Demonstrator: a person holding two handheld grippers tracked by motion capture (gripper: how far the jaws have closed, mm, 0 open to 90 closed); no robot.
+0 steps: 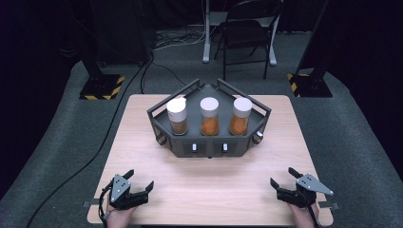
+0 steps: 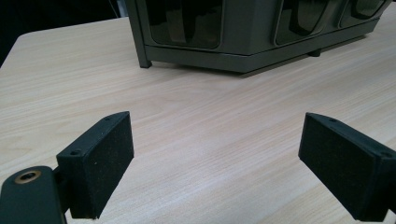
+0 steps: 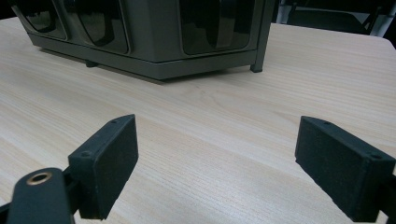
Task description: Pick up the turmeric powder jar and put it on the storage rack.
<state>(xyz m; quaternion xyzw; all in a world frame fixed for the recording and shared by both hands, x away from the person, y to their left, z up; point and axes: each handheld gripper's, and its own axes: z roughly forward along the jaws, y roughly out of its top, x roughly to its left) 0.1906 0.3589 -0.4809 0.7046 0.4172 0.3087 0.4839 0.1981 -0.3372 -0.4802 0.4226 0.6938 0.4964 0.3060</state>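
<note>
A dark grey angular rack (image 1: 209,147) stands at the back middle of the wooden table (image 1: 209,185). Three white-capped jars stand in it: the left jar (image 1: 177,115) holds brown powder, the middle jar (image 1: 209,116) and the right jar (image 1: 240,116) hold orange powder. My left gripper (image 1: 139,180) rests open near the front left corner, nothing between its jaws. My right gripper (image 1: 284,176) rests open near the front right corner, also empty. The left gripper (image 2: 215,158) faces the rack's base (image 2: 243,44) across bare wood. The right gripper (image 3: 217,163) faces the rack's other side (image 3: 154,46).
Both hands come in at the table's front edge. A black cable (image 1: 102,142) runs over the grey floor left of the table. Behind the table stand a folding chair (image 1: 247,33) and two stand bases with yellow-black tape (image 1: 102,88).
</note>
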